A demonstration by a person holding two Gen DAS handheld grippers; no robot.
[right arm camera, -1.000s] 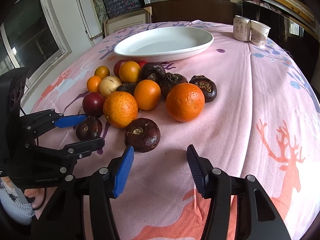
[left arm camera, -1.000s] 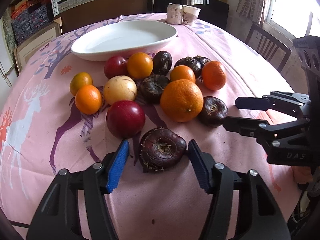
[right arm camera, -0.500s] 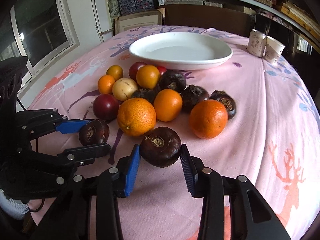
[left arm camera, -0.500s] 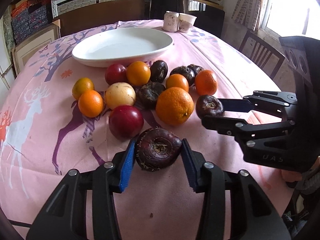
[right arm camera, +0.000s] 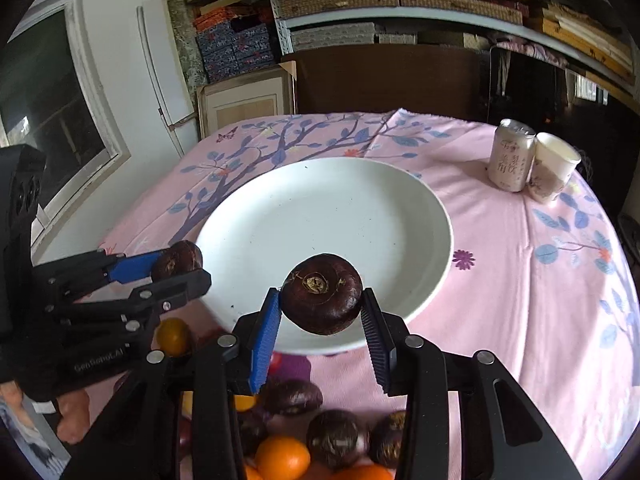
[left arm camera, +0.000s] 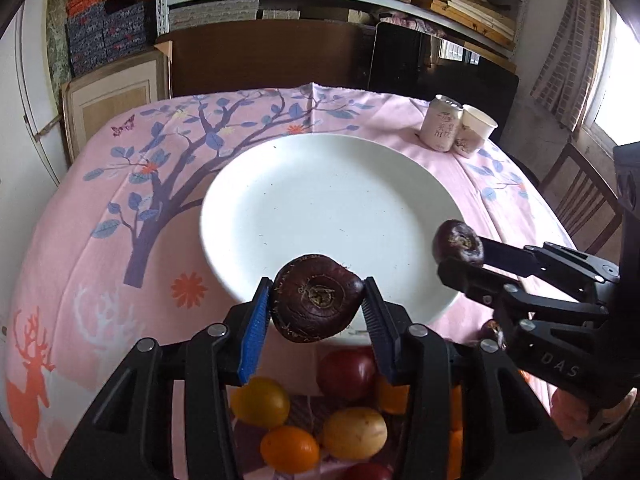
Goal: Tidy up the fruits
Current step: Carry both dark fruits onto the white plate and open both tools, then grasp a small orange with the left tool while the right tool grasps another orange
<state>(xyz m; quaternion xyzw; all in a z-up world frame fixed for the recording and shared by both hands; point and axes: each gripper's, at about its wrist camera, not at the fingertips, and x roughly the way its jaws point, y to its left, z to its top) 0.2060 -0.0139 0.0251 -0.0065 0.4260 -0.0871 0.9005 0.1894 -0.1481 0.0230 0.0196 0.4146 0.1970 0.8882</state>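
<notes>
My left gripper is shut on a dark purple-brown fruit and holds it in the air over the near rim of the empty white plate. My right gripper is shut on a second dark fruit and holds it above the plate's near edge. In the left wrist view the right gripper comes in from the right with its fruit. In the right wrist view the left gripper comes in from the left with its fruit. The rest of the fruit pile lies below both grippers.
A drink can and a paper cup stand at the table's far right. A wooden chair stands at the right. Shelves and boxes line the wall beyond the pink tablecloth. Oranges and dark fruits lie near the front edge.
Both grippers closed on a dark fruit each, lifted them off the table and carried them forward to the plate's near rim. The fruit pile now lies beneath them.
</notes>
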